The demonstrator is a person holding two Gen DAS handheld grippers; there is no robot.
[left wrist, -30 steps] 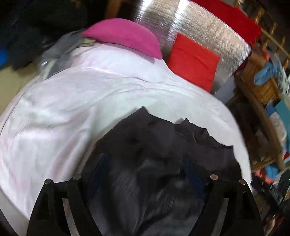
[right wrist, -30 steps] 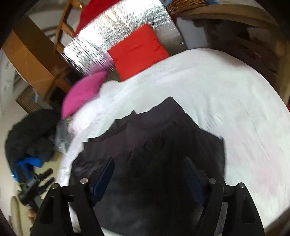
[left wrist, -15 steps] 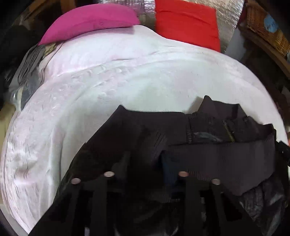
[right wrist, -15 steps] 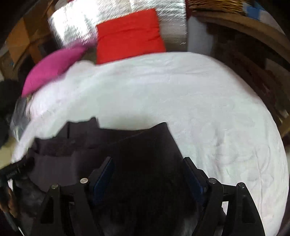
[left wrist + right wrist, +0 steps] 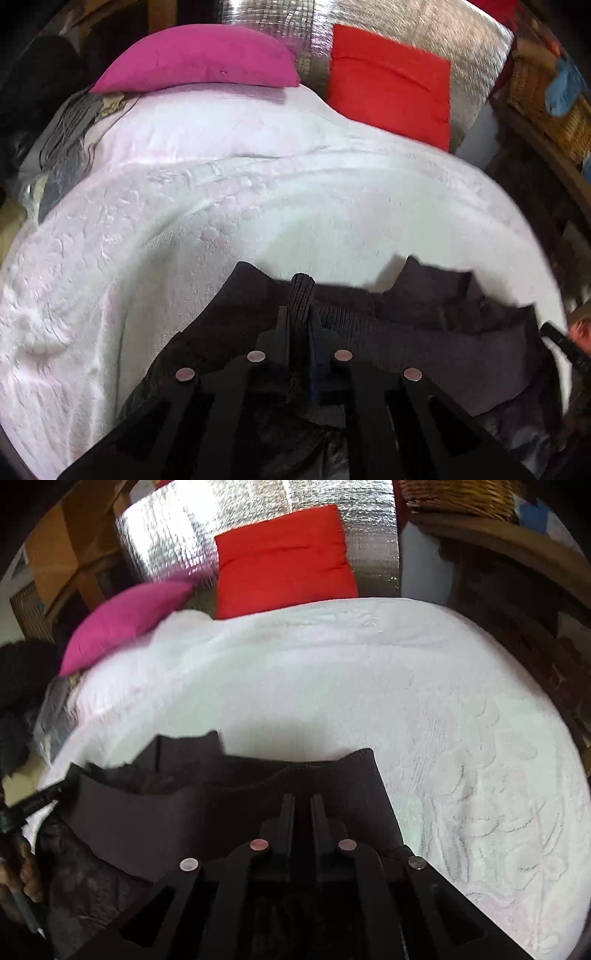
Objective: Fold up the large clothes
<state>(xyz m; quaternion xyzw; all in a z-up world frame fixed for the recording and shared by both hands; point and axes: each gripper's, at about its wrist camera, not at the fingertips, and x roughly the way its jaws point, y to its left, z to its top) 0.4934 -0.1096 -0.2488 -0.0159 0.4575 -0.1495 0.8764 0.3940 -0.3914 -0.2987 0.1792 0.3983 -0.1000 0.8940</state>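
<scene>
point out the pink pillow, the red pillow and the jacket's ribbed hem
pink pillow [image 5: 199, 59], left wrist view, middle of its top face
red pillow [image 5: 282, 559], right wrist view, centre of its front
ribbed hem [image 5: 155, 823], right wrist view, the stretched band left of the jaws

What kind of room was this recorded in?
Most likely a bedroom at home: a bed with a white textured bedspread, a pink pillow and a red cushion at its head, and wicker baskets on wooden shelving beside it.
</scene>
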